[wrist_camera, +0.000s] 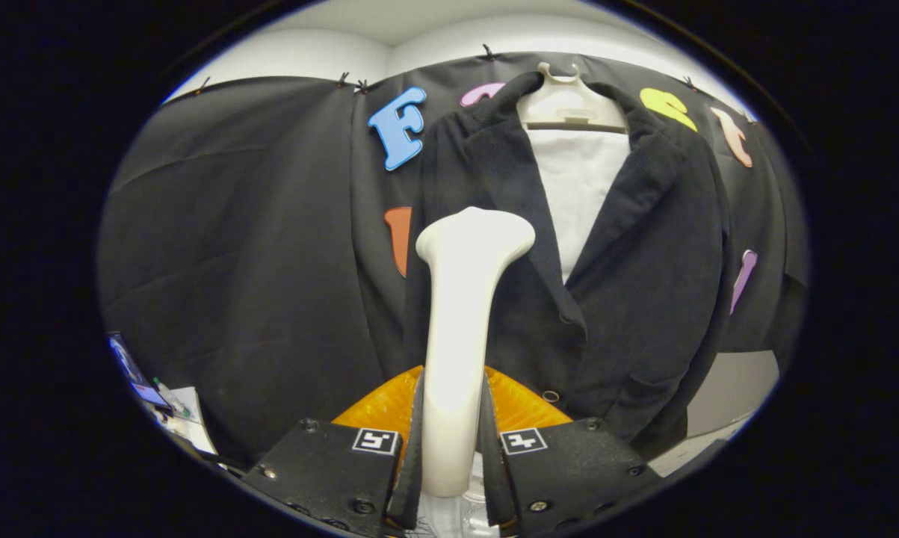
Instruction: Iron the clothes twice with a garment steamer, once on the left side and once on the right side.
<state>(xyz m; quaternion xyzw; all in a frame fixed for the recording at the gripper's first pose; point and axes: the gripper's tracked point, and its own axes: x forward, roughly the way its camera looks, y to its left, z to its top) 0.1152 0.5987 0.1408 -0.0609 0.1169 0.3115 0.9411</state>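
1. One gripper (453,441) shows, with two fingers; both press on the handle of the steamer, one on each side, so it is clamped on that handle.
2. One garment steamer (460,314) stands upright between the fingers. Its pale handle rises ahead of them and widens into a head at the top, which sits in front of the jacket's left front panel; whether it touches the cloth cannot be told.
3. One dark jacket (643,261) hangs just beyond the steamer, on one pale hanger (569,101). It hangs open at the front, with two lapels folded out.
4. One white garment (580,187) hangs inside the jacket, showing between the lapels below the hanger.
5. One button (551,396) shows low on the jacket's front edge, close to the right finger.
6. One orange ribbed piece (520,407) lies behind the fingers at the foot of the steamer handle, showing on both sides of it.
7. Beside the left finger, low down, a few small items (161,400) lie on a worktop; they are too small to name.
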